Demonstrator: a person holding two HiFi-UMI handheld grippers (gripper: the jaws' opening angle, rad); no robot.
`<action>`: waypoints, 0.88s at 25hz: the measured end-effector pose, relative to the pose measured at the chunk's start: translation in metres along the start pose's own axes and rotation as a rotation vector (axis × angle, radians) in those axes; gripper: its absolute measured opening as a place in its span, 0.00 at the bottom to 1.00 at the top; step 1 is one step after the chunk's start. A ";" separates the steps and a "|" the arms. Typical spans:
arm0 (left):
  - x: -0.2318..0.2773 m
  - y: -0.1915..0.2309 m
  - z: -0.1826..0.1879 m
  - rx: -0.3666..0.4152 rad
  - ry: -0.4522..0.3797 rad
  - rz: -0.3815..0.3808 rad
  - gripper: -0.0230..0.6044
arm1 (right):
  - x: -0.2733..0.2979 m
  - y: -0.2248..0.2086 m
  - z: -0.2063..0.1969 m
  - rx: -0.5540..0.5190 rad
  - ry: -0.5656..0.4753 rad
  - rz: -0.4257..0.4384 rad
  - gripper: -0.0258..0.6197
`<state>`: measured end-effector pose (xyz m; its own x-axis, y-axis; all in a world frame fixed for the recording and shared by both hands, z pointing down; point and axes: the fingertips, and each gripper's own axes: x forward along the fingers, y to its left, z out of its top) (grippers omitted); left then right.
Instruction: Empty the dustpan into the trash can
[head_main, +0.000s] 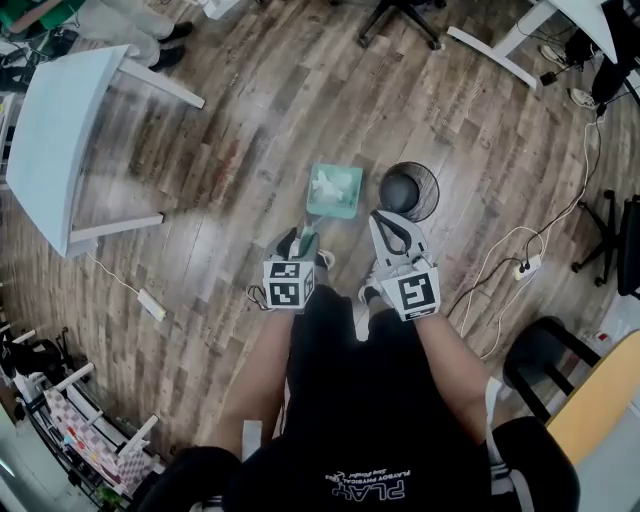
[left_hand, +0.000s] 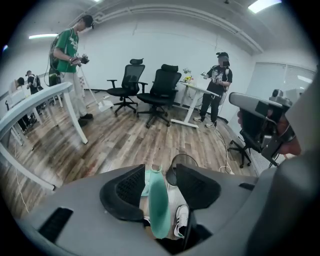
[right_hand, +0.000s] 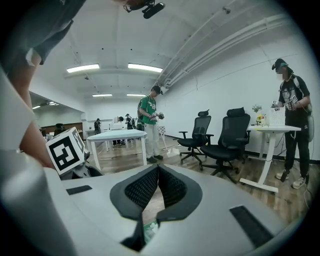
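A teal dustpan (head_main: 334, 190) with white scraps in it rests on the wood floor just left of a black mesh trash can (head_main: 410, 190). Its long handle (head_main: 306, 238) runs back toward me. My left gripper (head_main: 302, 240) points steeply down with its jaws open around that handle (left_hand: 159, 210); the pads stand clear of it on both sides. The can's rim (left_hand: 184, 158) shows just beyond the left gripper (left_hand: 160, 172). My right gripper (head_main: 386, 216) hovers over the near edge of the can, shut and empty, its pads (right_hand: 158, 170) meeting at the tips.
A white table (head_main: 60, 140) stands at the left and white desk legs (head_main: 500, 50) at the top right. A power strip and cables (head_main: 527, 267) lie right of the can. Black office chairs (left_hand: 160, 92) and standing people (left_hand: 67, 60) fill the room behind.
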<state>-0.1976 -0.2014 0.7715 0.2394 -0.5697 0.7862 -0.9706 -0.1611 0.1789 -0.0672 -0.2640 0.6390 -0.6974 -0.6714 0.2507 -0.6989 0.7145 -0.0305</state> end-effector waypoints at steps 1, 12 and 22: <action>0.005 0.000 -0.003 0.001 0.017 -0.004 0.37 | 0.000 -0.001 -0.002 -0.004 0.006 0.001 0.08; 0.051 0.017 -0.033 -0.035 0.146 0.005 0.40 | -0.005 -0.003 -0.032 0.013 0.054 -0.017 0.08; 0.078 0.020 -0.051 -0.049 0.222 0.043 0.40 | -0.014 -0.014 -0.046 0.039 0.074 -0.035 0.08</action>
<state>-0.1996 -0.2080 0.8659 0.1913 -0.3830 0.9037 -0.9812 -0.0982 0.1661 -0.0402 -0.2555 0.6807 -0.6599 -0.6784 0.3230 -0.7292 0.6819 -0.0575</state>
